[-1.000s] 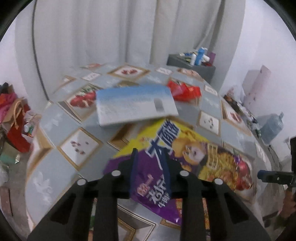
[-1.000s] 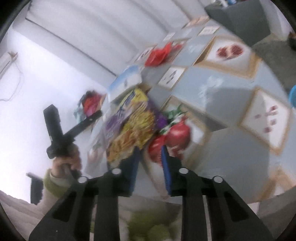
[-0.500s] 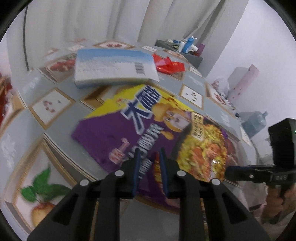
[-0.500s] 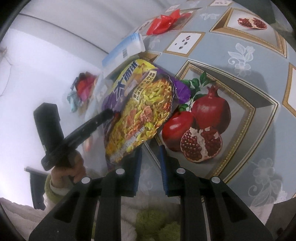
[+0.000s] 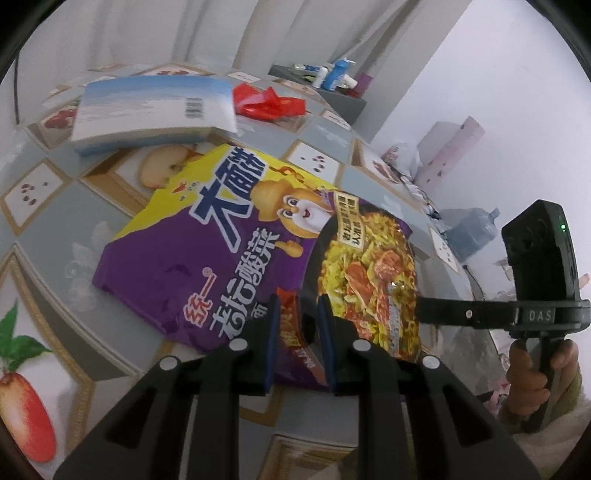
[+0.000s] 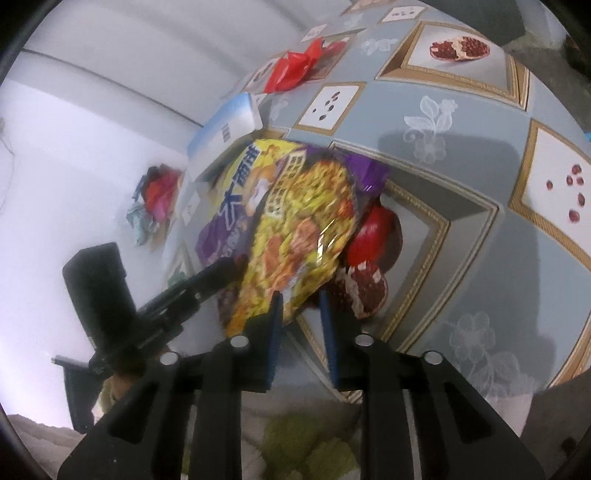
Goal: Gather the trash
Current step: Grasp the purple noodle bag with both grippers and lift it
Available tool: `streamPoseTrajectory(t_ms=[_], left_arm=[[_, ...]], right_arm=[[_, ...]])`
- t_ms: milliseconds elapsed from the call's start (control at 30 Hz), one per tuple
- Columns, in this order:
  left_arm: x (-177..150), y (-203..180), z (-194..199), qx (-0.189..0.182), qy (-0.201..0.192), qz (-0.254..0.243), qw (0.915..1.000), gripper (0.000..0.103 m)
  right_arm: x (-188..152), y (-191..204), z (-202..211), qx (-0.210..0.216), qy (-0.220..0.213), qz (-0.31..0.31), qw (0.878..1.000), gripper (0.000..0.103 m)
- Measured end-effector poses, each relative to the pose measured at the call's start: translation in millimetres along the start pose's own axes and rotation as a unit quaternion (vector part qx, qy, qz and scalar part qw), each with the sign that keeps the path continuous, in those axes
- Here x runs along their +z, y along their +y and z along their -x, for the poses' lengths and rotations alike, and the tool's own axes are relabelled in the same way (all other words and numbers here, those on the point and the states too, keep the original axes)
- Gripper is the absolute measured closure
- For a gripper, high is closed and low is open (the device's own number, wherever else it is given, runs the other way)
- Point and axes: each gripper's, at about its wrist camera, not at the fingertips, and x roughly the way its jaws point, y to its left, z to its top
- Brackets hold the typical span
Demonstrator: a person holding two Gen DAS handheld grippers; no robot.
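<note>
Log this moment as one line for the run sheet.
stage: grasping noodle packet | left gripper: edge between jaws | right gripper: opening at packet corner | red wrapper: on table

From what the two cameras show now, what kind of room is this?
Probably a lived-in room at home: a table under a fruit-print tablecloth, white curtains behind it, a water jug on the floor. An instant noodle wrapper and a red plastic bag lie on the table.
</note>
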Motion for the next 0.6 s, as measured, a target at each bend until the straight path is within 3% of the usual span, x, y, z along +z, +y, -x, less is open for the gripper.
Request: streamPoseTrajectory(t_ms=[133,600], left_arm=[[0,-8,-5,-0.013,0.008,-0.006,0.9999,0.083],[-3,-30,-15,-0.019,0.021,-0.042,0.9987,0.083]], right_arm=[[-4,0,-6,0.013,0.012,-0.009,1.000,0.073],[0,-12,6,0.014,-0.012,-0.043,0.999,0.074]])
